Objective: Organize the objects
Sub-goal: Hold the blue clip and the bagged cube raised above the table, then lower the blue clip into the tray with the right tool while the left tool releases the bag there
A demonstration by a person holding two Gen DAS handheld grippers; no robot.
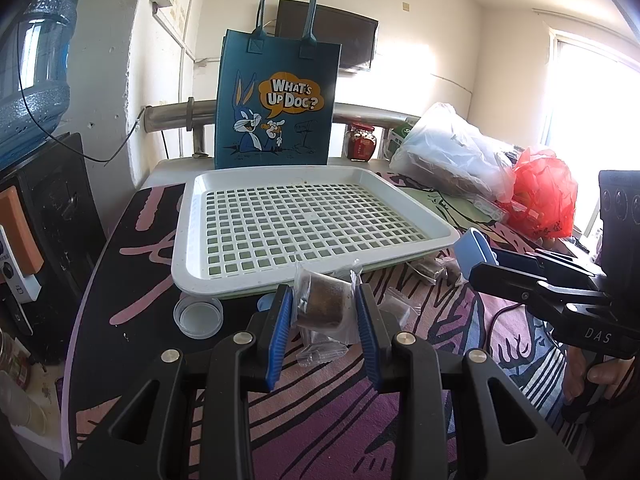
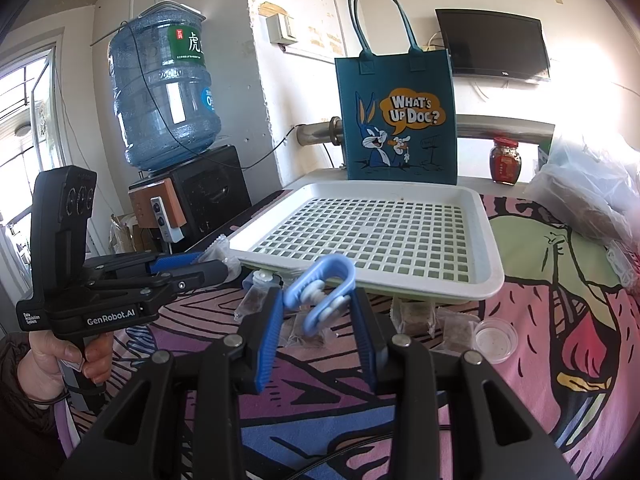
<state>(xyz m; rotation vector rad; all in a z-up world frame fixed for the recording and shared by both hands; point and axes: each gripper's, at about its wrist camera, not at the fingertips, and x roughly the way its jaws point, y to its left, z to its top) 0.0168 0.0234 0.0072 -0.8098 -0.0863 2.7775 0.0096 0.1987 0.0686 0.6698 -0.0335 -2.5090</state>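
Note:
In the left wrist view my left gripper is shut on a brown block wrapped in clear plastic, held just in front of the white grid tray. In the right wrist view my right gripper is shut on a light-blue U-shaped roller tool, lifted near the tray's front edge. The right gripper with the blue tool also shows at the right of the left wrist view. Several more wrapped brown pieces lie on the cloth under the tray's front rim.
A blue cartoon tote bag stands behind the tray. A red jar, a clear plastic bag and a red bag sit at the back right. Small clear lids rest on the patterned cloth. A water dispenser stands at the left.

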